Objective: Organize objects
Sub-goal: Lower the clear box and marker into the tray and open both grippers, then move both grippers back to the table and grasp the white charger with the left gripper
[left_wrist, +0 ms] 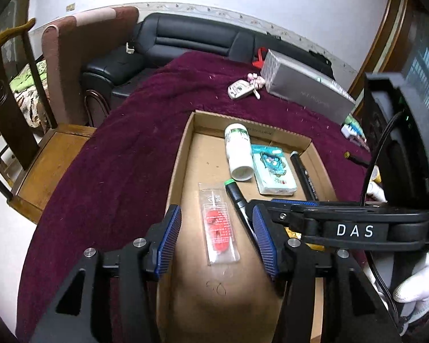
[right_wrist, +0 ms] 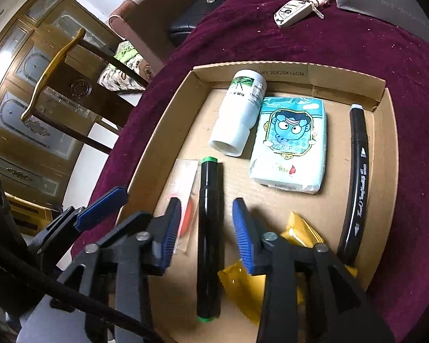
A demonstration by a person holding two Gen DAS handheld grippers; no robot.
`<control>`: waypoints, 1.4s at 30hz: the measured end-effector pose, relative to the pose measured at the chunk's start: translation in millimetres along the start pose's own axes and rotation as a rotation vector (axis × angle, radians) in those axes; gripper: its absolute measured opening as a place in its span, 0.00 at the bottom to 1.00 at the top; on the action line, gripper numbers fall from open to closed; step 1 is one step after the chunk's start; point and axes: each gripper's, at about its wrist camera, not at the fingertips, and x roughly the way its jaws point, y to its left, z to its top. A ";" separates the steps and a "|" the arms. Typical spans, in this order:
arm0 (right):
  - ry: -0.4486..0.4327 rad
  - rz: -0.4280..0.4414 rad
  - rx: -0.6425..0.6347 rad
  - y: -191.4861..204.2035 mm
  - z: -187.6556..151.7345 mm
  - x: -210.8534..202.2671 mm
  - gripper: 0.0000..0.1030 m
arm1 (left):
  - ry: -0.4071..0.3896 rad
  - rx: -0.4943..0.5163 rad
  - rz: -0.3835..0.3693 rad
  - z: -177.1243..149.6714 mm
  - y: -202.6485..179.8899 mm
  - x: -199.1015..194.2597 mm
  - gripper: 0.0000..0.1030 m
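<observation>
An open cardboard box [left_wrist: 186, 143] lies on a maroon cloth. My left gripper [left_wrist: 216, 211] hangs open over a clear packet with a red item [left_wrist: 218, 225] that lies flat on the box floor, its pads clear of it. My right gripper [right_wrist: 206, 203] is open astride a black marker with green ends [right_wrist: 210, 228], which rests on the floor untouched. Farther in lie a white bottle [right_wrist: 240, 114] on its side, a blue tissue pack [right_wrist: 291, 143] and a second black marker [right_wrist: 357, 171]. Yellow packets [right_wrist: 243, 288] sit under the right gripper.
A key fob [left_wrist: 240, 88] and a long grey box [left_wrist: 306, 88] lie on the cloth beyond the cardboard box. A wooden chair [left_wrist: 14, 100] and a black sofa [left_wrist: 186, 37] stand off the table's left and far sides. A white-gloved hand [left_wrist: 414, 285] holds the right gripper.
</observation>
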 end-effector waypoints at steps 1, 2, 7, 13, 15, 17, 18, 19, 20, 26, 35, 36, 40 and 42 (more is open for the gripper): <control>-0.003 0.001 -0.001 0.5 -1.2 -2.5 0.36 | -0.013 -0.015 -0.009 -0.3 2.7 -5.5 0.47; -0.007 -0.005 -0.004 0.8 -2.8 -5.2 0.36 | -0.032 -0.036 -0.023 -1.0 5.9 -12.9 0.48; -0.082 -0.050 -0.050 7.6 -17.1 -35.8 0.41 | -0.169 -0.115 -0.024 -7.1 8.8 -57.1 0.51; -0.225 -0.134 -0.091 6.0 -44.5 -92.0 0.53 | -0.446 -0.087 -0.055 -20.5 -17.8 -120.2 0.67; -0.275 -0.177 -0.101 3.5 -54.9 -110.5 0.57 | -0.520 -0.066 -0.062 -25.6 -30.4 -133.6 0.69; -0.326 -0.227 -0.113 -0.4 -64.7 -128.3 0.60 | -0.557 -0.049 -0.072 -29.1 -42.8 -139.9 0.73; -0.357 -0.261 -0.120 -2.2 -71.1 -138.3 0.63 | -0.560 -0.044 -0.076 -29.9 -48.8 -140.0 0.73; -0.383 -0.292 -0.125 -3.9 -74.7 -147.2 0.64 | -0.553 -0.036 -0.083 -29.3 -55.1 -138.4 0.73; -0.425 -0.339 -0.134 -7.5 -82.2 -159.4 0.68 | -0.536 -0.025 -0.094 -28.4 -62.3 -134.9 0.73; -0.656 -0.493 -0.100 -32.0 -123.8 -220.4 0.79 | -0.393 0.003 -0.189 -36.1 -96.6 -112.9 0.73; -0.750 -0.488 0.203 -140.9 -150.7 -284.0 0.86 | -0.117 0.007 -0.404 -43.3 -155.3 -61.6 0.72; -0.765 -0.482 0.248 -156.2 -156.0 -289.1 0.86 | -0.082 0.004 -0.426 -43.9 -162.1 -54.4 0.72; -0.794 -0.483 0.386 -205.4 -173.8 -297.5 0.86 | 0.011 0.097 -0.426 -50.3 -205.9 -23.8 0.72; -0.770 -0.470 0.440 -228.7 -180.8 -296.2 0.86 | 0.025 0.210 -0.388 -55.6 -236.0 -11.3 0.72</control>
